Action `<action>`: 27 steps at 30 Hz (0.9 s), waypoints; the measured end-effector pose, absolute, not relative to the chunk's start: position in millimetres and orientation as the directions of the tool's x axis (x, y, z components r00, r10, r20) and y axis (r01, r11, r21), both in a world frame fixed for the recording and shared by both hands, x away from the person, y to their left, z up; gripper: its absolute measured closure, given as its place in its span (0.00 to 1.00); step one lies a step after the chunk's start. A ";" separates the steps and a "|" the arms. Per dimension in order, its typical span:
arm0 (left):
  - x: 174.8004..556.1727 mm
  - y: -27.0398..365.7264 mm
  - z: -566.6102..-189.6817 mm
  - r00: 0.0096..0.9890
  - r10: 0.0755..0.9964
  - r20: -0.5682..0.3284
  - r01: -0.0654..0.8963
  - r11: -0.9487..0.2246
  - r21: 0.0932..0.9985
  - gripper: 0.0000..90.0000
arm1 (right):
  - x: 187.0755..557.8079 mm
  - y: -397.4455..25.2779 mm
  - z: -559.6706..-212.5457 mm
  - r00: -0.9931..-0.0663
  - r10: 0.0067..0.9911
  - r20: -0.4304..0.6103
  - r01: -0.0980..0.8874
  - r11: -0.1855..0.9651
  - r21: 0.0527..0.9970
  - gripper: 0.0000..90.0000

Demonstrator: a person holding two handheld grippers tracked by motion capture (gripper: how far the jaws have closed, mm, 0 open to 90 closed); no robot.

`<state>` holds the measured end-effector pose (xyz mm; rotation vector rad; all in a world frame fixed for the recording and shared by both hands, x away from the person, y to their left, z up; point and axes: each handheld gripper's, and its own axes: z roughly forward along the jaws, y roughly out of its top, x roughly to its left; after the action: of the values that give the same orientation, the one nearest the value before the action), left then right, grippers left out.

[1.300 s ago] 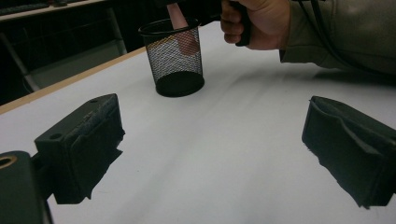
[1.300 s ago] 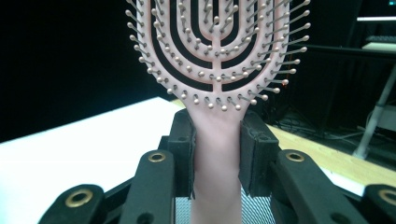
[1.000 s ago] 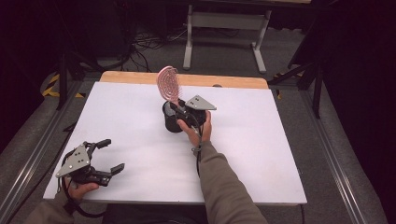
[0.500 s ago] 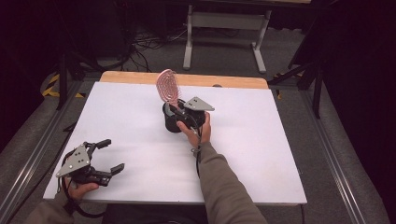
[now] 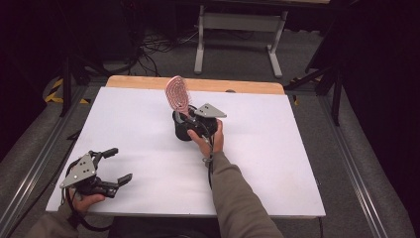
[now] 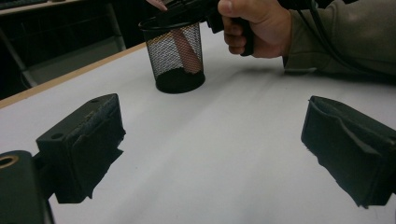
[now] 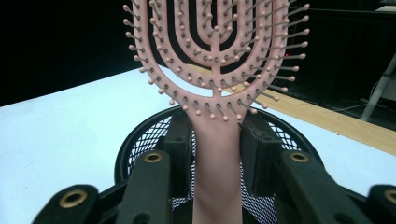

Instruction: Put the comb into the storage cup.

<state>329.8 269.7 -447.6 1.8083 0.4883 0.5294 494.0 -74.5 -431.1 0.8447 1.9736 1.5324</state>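
A pink vented hairbrush [image 5: 178, 94] stands handle-down in a black mesh cup [image 5: 183, 126] near the middle of the white table top. My right gripper [image 5: 190, 121] is over the cup, shut on the brush's handle [image 7: 217, 154]; both pads press its sides just above the cup's rim [image 7: 140, 135]. The brush head [image 7: 215, 46] rises above the jaws. My left gripper [image 5: 116, 166] rests at the table's near left corner, open, with nothing between its jaws. It faces the mesh cup [image 6: 177, 58] and the right hand [image 6: 254, 23].
The white board [image 5: 277, 163] covers the table, with a wooden strip [image 5: 237, 85] along its far edge. Beyond it stand a metal table frame [image 5: 237, 29] and cables on the floor. Metal rails run along both sides.
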 end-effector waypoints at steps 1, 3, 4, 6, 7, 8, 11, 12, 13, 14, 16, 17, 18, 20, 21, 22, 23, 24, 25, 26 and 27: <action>329.8 269.3 -447.7 0.814 0.570 0.112 0.066 -0.282 0.957 0.08 | 493.9 -74.7 -431.1 -0.683 0.731 -0.012 0.169 0.174 0.970 0.73; 329.6 269.1 -447.6 0.815 0.568 0.114 0.065 -0.285 0.956 0.08 | 493.8 -74.8 -431.0 -0.685 0.728 -0.013 0.167 0.175 0.970 0.74; 329.2 269.5 -447.2 0.814 0.569 0.114 0.065 -0.285 0.956 0.08 | 493.6 -74.4 -431.1 -0.685 0.728 -0.014 0.167 0.176 0.970 0.75; 329.4 269.9 -447.4 0.812 0.572 0.112 0.067 -0.283 0.957 0.08 | 493.6 -74.3 -431.2 -0.686 0.728 -0.013 0.168 0.175 0.970 0.75; 329.5 269.7 -447.6 0.813 0.571 0.112 0.066 -0.282 0.957 0.08 | 493.5 -74.2 -431.1 -0.687 0.727 -0.012 0.168 0.175 0.970 0.77; 329.5 269.4 -447.7 0.814 0.570 0.112 0.065 -0.282 0.957 0.08 | 493.4 -73.9 -430.8 -0.690 0.724 -0.015 0.167 0.179 0.969 0.76; 329.3 269.6 -447.4 0.816 0.567 0.113 0.066 -0.285 0.956 0.08 | 493.5 -73.8 -431.3 -0.689 0.725 -0.011 0.169 0.176 0.970 0.76; 329.2 269.8 -447.4 0.815 0.569 0.112 0.066 -0.283 0.957 0.08 | 493.6 -73.9 -431.2 -0.689 0.725 -0.011 0.169 0.176 0.970 0.76; 329.2 270.0 -447.3 0.814 0.570 0.112 0.066 -0.282 0.957 0.08 | 493.6 -73.9 -431.2 -0.689 0.725 -0.010 0.170 0.176 0.970 0.76; 329.3 270.0 -447.4 0.814 0.570 0.111 0.066 -0.281 0.957 0.08 | 493.5 -73.8 -431.2 -0.689 0.725 -0.012 0.169 0.177 0.970 0.76; 329.3 269.8 -447.4 0.815 0.568 0.112 0.067 -0.284 0.957 0.08 | 493.5 -73.8 -431.2 -0.689 0.725 -0.012 0.169 0.177 0.970 0.76; 329.3 269.6 -447.4 0.815 0.568 0.113 0.067 -0.287 0.956 0.08 | 493.5 -73.8 -431.2 -0.689 0.725 -0.012 0.170 0.176 0.970 0.76; 329.2 269.5 -447.3 0.816 0.567 0.114 0.067 -0.287 0.956 0.08 | 493.5 -73.8 -431.1 -0.688 0.725 -0.013 0.170 0.178 0.969 0.76; 329.1 269.7 -447.2 0.815 0.569 0.112 0.067 -0.285 0.956 0.08 | 493.6 -73.8 -430.9 -0.689 0.725 -0.013 0.171 0.180 0.969 0.76; 329.1 269.8 -447.2 0.815 0.569 0.112 0.067 -0.285 0.956 0.08 | 493.6 -73.7 -430.8 -0.689 0.725 -0.015 0.171 0.182 0.968 0.76; 329.1 269.8 -447.2 0.815 0.569 0.112 0.067 -0.285 0.956 0.08 | 493.6 -73.6 -430.7 -0.688 0.725 -0.015 0.171 0.182 0.968 0.76; 329.0 269.8 -447.1 0.815 0.568 0.113 0.066 -0.285 0.956 0.08 | 493.6 -73.7 -430.5 -0.687 0.726 -0.017 0.171 0.185 0.968 0.76; 329.0 269.8 -447.1 0.815 0.568 0.112 0.067 -0.284 0.957 0.08 | 493.4 -73.7 -430.4 -0.686 0.728 -0.018 0.171 0.186 0.968 0.76; 329.0 269.8 -447.2 0.816 0.568 0.112 0.067 -0.284 0.957 0.08 | 493.3 -73.6 -430.2 -0.685 0.728 -0.020 0.171 0.187 0.967 0.76; 329.0 269.9 -447.2 0.816 0.568 0.112 0.067 -0.284 0.957 0.08 | 493.5 -73.6 -430.0 -0.684 0.729 -0.026 0.167 0.190 0.967 0.76; 329.0 269.9 -447.2 0.816 0.568 0.112 0.067 -0.284 0.957 0.08 | 493.5 -73.6 -430.0 -0.684 0.729 -0.026 0.167 0.190 0.967 0.76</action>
<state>329.0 269.9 -447.2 1.8126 0.4855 0.5252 493.5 -73.6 -430.0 0.8349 1.9829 1.5156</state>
